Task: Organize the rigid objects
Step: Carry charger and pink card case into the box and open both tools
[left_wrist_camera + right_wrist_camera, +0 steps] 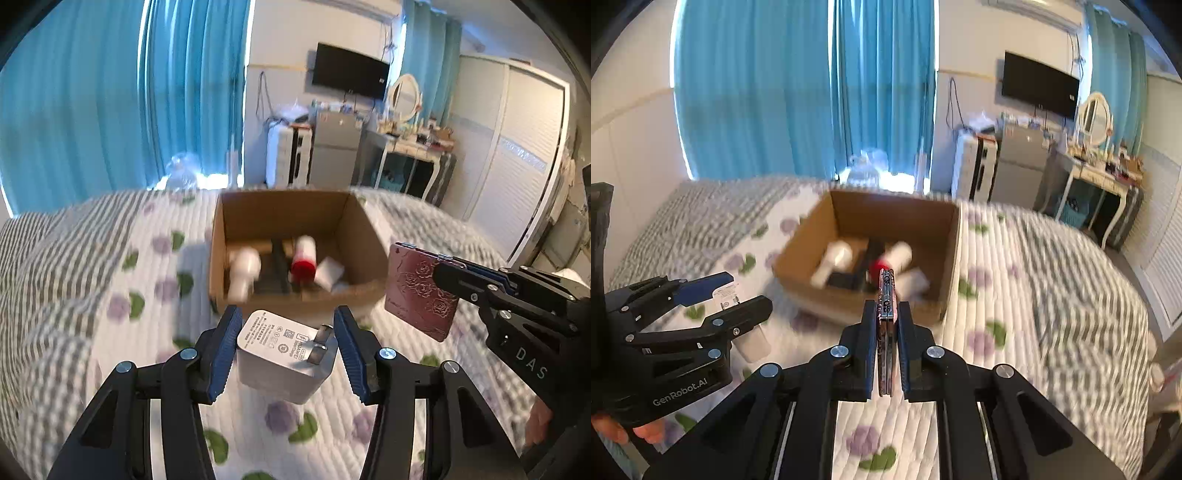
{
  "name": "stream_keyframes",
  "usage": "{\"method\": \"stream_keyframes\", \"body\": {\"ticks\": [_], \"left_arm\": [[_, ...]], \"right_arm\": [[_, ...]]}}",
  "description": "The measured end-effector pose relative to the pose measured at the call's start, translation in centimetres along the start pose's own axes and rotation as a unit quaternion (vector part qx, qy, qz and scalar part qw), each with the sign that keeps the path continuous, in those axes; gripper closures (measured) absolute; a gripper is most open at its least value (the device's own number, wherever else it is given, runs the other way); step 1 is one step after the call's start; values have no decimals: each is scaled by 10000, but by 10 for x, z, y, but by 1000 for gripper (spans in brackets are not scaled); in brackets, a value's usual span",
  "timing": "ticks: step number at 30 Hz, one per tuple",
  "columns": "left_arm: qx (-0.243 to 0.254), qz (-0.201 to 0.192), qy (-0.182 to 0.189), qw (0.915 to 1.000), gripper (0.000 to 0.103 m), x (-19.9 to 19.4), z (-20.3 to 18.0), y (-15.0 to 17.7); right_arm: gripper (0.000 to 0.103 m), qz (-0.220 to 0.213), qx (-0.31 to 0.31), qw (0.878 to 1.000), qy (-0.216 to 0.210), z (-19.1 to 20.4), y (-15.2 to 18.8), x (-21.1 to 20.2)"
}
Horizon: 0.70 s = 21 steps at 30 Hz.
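Both grippers approach the cardboard box point(295, 299) for deposit: left gripper point(287, 349) fingers pinching the white charger point(280, 354), right gripper point(887, 347) fingers pinching the maroon compact case point(417, 288) edge-on.

Daylight filters through the blue curtains point(122, 96), tinting both views cool and bright. The quilt point(74, 295) and cardboard box point(295, 251) smear with motion blur — the near grippers stay sharp. Fisheye bending curves the edges, with dark corner vignetting.

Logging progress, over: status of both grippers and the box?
Left gripper holds charger. Right gripper shut on compact case. Cardboard box ahead, path clear.
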State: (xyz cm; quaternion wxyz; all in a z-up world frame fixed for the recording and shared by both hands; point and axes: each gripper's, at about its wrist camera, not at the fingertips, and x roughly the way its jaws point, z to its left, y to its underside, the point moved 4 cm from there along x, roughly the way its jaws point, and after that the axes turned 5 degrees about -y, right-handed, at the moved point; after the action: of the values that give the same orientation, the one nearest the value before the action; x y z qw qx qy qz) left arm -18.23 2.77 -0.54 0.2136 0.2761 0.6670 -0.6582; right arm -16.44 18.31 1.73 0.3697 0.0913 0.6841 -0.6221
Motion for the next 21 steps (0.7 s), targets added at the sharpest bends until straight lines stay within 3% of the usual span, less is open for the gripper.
{"method": "stream_keyframes", "body": {"ticks": [5,10,16,21], "left_arm": [[105,-212,-109,9997,50,17,2,-49],[177,-50,-185,9997,50,70,2,-78],[268,340,-296,9986,50,142,0,-79],[238,646,-291,9972,50,179,3,-71]], "right_arm": [[93,-241,17,9996,-123,-9,-42,6],[93,-261,33,9996,-110,-25,-67,38],[93,-81,99,9998,-118,-47,-72,89],[93,68,201,9996,-174,-64,-63,121]]}}
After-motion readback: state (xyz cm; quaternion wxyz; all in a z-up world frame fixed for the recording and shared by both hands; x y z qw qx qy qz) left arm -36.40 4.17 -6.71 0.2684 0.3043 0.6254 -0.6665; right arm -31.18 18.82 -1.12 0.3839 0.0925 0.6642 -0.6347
